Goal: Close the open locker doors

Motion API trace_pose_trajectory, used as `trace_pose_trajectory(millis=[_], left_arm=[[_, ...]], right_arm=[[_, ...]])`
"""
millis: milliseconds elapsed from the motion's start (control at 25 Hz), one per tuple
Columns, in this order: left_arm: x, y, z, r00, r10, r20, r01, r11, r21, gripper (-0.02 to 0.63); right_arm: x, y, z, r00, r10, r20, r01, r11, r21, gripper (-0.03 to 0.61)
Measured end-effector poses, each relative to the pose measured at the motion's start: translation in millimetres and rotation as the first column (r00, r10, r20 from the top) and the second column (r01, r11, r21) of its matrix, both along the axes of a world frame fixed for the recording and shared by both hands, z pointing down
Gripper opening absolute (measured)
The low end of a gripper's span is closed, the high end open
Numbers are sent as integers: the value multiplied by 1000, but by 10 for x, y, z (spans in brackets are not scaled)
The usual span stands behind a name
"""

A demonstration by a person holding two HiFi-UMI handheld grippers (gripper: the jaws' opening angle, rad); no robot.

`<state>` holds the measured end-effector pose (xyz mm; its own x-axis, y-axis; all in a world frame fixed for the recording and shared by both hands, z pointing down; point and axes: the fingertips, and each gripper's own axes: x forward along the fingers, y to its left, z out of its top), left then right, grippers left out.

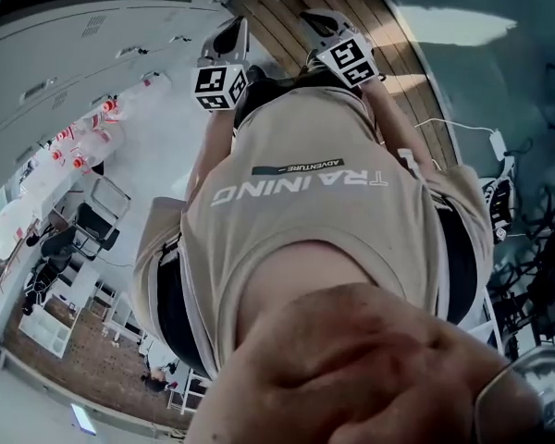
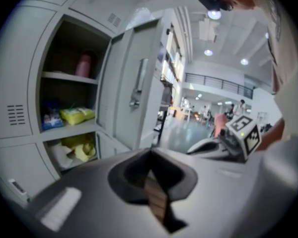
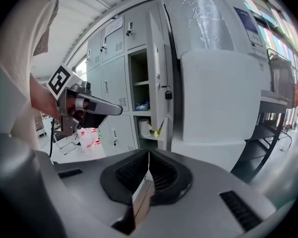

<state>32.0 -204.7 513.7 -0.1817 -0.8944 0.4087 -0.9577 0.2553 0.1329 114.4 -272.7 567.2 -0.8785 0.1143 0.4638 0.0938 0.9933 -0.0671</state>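
The left tongs (image 2: 150,153) and the right tongs (image 3: 148,155) are both pressed shut with nothing between them, held side by side in front of the person's beige shirt (image 1: 305,211). One locker (image 2: 69,98) in the grey bank stands open ahead of the left tongs, its door (image 2: 139,78) swung out beside the opening, and neither pair of tongs touches it. Its shelves hold a pink bottle (image 2: 83,66), a yellow-green packet (image 2: 78,114), a blue packet (image 2: 52,120) and, lowest, a crumpled yellow cloth (image 2: 82,150).
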Motion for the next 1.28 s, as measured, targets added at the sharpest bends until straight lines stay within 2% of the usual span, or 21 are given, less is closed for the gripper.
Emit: trace_pose_trajectory(millis=[360,520,600,760,960,1120,1280], left_arm=[[86,-304,-386,996,-84,-38,85,996,16,0],[51,-346,-411,995,-78,-61,80,997,24,0],[-38,-353,-426,995,-78,-57,80,996,36,0],[-285,-371,-529,994,-100,-39,103,991,82,0],[-551,-206,-538,989,-138,-47,142,984,103,0],[-750,-17,-462,984,-166,-58,171,980,99,0],[-965,131,-355,975,-210,-74,217,971,99,0]], right_arm=[[-72,-447,-463,999,-16,30,19,996,-83,15],[-213,-495,-643,999,-29,31,31,998,-63,15],[-336,-512,-756,999,-31,40,33,998,-55,15],[-594,-534,-981,996,-39,83,48,993,-107,15],[-952,-624,-1314,985,-85,153,93,995,-45,15],[-1101,-595,-1598,967,-156,199,167,985,-42,15],[-1282,-467,-1667,952,-213,218,227,973,-38,15]])
